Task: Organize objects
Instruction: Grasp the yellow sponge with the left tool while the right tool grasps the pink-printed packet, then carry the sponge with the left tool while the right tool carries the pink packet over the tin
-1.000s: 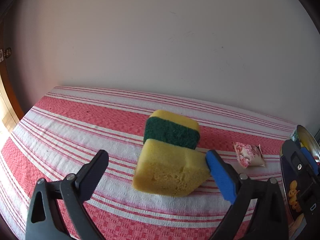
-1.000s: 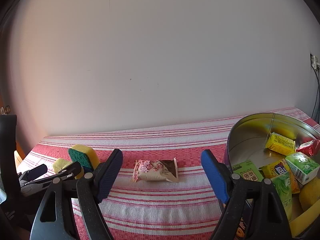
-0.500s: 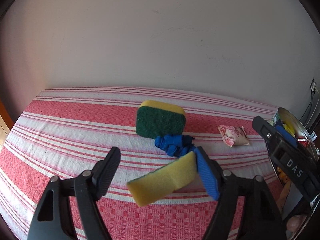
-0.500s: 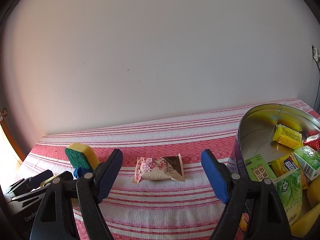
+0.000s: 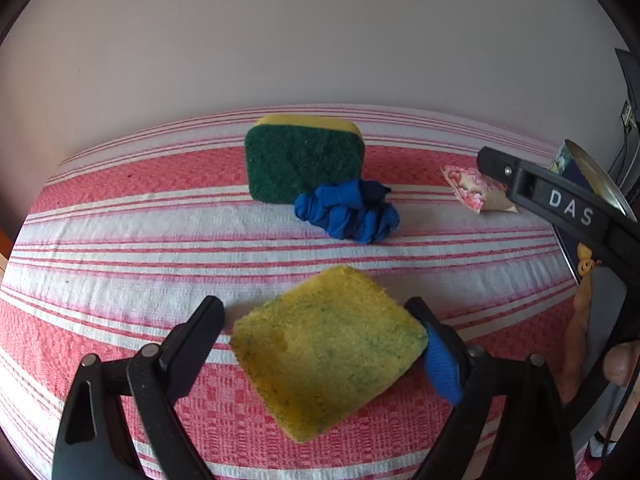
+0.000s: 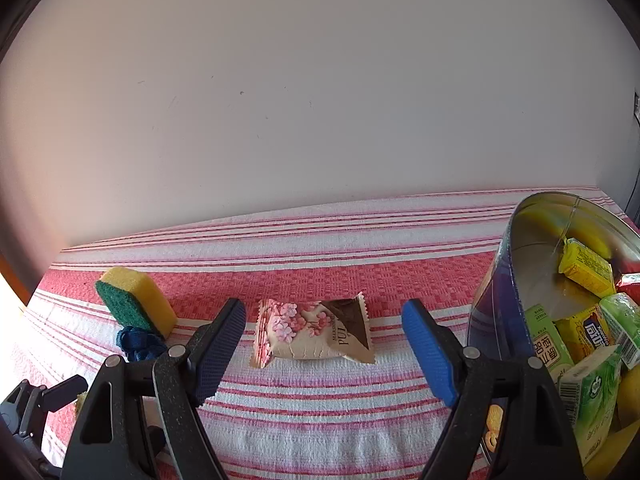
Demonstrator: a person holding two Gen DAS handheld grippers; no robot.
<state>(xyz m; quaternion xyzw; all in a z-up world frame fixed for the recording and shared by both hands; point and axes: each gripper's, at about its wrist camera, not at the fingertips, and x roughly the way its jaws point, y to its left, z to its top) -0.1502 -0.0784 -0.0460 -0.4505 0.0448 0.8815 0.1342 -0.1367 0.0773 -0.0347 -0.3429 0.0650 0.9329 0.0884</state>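
My left gripper (image 5: 320, 332) is shut on a yellow sponge (image 5: 326, 350) and holds it above the striped cloth. Beyond it a green-and-yellow sponge (image 5: 304, 164) stands on edge, with a crumpled blue cloth (image 5: 348, 210) against its front. Both also show in the right wrist view, the sponge (image 6: 134, 300) and the blue cloth (image 6: 140, 342) at the left. My right gripper (image 6: 324, 350) is open and empty, with a pink flowered snack packet (image 6: 312, 332) on the cloth between and just beyond its fingers. The packet also shows in the left wrist view (image 5: 474, 190).
A round metal tin (image 6: 520, 280) at the right holds several yellow and green snack packs. The red-and-white striped tablecloth (image 6: 320, 248) runs back to a plain white wall. The right gripper's black body (image 5: 568, 208) crosses the right side of the left wrist view.
My left gripper has lifted the yellow sponge off the green-backed sponge and drawn it back, uncovering the blue cloth. The right gripper has moved closer to the snack packet.
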